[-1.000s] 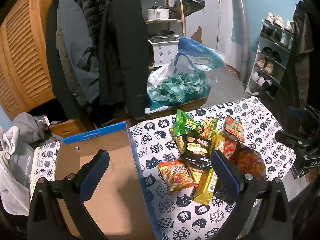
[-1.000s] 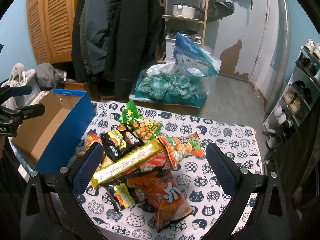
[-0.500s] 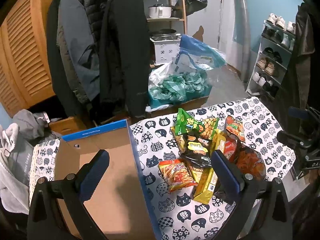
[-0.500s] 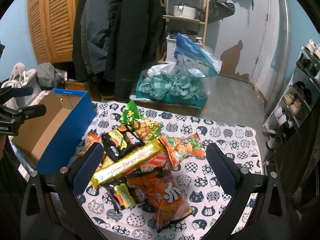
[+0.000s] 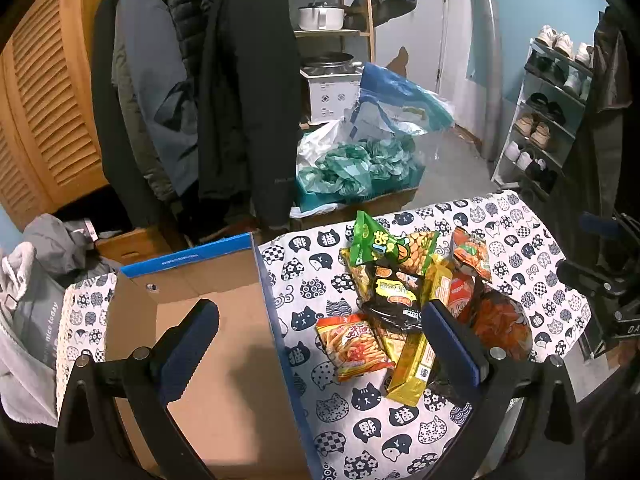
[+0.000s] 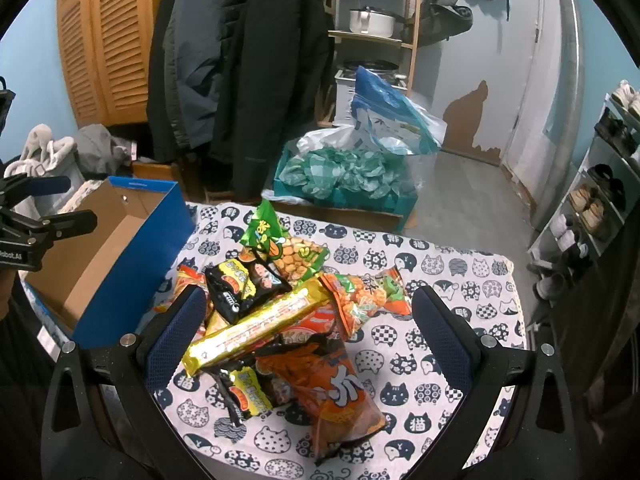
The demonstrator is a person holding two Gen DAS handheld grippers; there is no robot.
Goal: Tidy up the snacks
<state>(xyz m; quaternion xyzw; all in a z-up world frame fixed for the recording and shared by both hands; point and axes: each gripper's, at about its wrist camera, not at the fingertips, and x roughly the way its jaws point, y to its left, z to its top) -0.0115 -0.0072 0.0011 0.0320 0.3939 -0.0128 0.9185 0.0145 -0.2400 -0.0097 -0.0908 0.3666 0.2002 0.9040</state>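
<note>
Between the wide-spread fingers of the left gripper (image 5: 320, 328), in the left wrist view, runs the blue right wall of a cardboard box (image 5: 224, 344); the gripper has nothing in its hold. Its left finger hangs over the box's bare brown floor, its right finger (image 5: 450, 342) over the near edge of the snack pile. Ahead and to the right of the gripper, that pile lies on a cat-print tablecloth (image 5: 360, 424): a red-orange fries packet (image 5: 352, 346) nearest the box wall, a gold bar-shaped packet (image 5: 412, 364) touching it on the right, a black packet (image 5: 396, 296) further ahead, and a green peanut bag (image 5: 384, 246) at the far end. At the far right edge the right gripper (image 5: 608, 280) shows as a dark frame, apart from the pile.

Under the right gripper (image 6: 308, 328), in the right wrist view, the pile sits directly between and ahead of the two fingers, which stand fully apart and grip nothing. A long gold wrapper (image 6: 260, 328) lies slantwise across the heap, its lower end near the left finger (image 6: 176, 340). Below it, closest to the camera, rests a large orange bag (image 6: 336, 392) with a small black-and-yellow packet (image 6: 248, 396) just to its left. Ahead lie another black packet (image 6: 244, 284), the green peanut bag (image 6: 280, 248) and an orange-green bag (image 6: 364, 296) toward the right finger. To the left of the pile stands the blue box (image 6: 136, 264), open on top, with the left gripper (image 6: 44, 208) above its far side, fingers apart
</note>
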